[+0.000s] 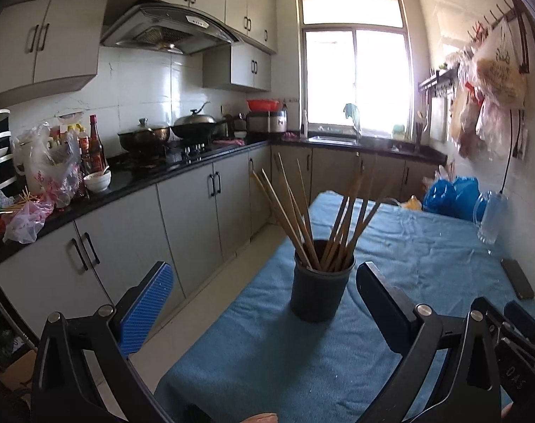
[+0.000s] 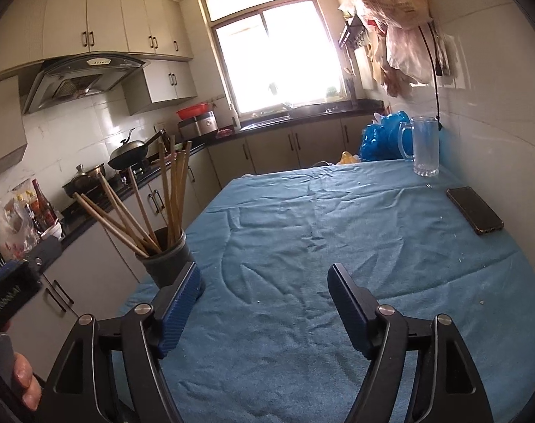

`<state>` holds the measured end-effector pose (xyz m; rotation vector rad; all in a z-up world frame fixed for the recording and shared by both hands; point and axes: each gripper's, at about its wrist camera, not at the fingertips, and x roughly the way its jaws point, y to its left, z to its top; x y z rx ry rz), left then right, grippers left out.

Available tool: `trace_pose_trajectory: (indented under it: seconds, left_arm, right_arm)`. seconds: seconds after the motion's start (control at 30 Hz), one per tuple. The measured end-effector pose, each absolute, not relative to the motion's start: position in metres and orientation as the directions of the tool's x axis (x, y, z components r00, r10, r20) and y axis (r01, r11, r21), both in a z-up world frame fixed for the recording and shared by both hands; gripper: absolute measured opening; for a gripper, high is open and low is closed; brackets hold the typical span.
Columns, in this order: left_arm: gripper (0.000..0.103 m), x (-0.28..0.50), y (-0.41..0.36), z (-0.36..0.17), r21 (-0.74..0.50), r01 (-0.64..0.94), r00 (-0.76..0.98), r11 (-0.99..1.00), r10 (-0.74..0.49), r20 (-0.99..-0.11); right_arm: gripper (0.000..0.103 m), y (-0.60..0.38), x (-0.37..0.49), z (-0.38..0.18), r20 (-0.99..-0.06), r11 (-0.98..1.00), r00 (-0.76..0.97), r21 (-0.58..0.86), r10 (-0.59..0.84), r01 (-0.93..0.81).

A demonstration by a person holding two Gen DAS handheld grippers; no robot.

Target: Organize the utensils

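With both claws spread and nothing between the pads, the left gripper (image 1: 263, 282) hangs over the table's left edge, pointed at the dark round plastic cup (image 1: 321, 279) of long wooden chopsticks (image 1: 304, 218), not touching it. That cup stands upright on the blue cloth-covered table (image 2: 338, 232) near its left edge, just beyond the right gripper (image 2: 263, 282), whose left pad overlaps it in view. Black phone (image 2: 474, 210) lies by the right edge; clear glass mug (image 2: 422, 146) stands at the far right corner.

Wooden chopsticks (image 1: 304, 211), matt dark holder (image 1: 319, 287), probably plastic; rumpled blue cloth (image 2: 338, 229); clear glass mug (image 2: 422, 148).
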<state>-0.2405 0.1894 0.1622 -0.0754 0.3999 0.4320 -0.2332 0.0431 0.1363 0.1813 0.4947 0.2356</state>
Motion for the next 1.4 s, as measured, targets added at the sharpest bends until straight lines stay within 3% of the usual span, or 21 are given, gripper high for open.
trace_pose_trajectory:
  seconds: [0.83,1.4]
  left_arm:
    - [0.103,-0.219,0.204,0.124,0.036,-0.406,0.761,0.913,0.36,-0.541]
    - [0.103,-0.211,0.206,0.114,0.028,-0.385,0.76,0.923,0.333,-0.558]
  right_arm:
    - [0.084,0.061,-0.232,0.125,-0.466,0.972,0.855,0.16,0.227,-0.171]
    - [0.086,0.069,-0.227,0.116,-0.467,0.979,0.861,0.119,0.202,-0.165]
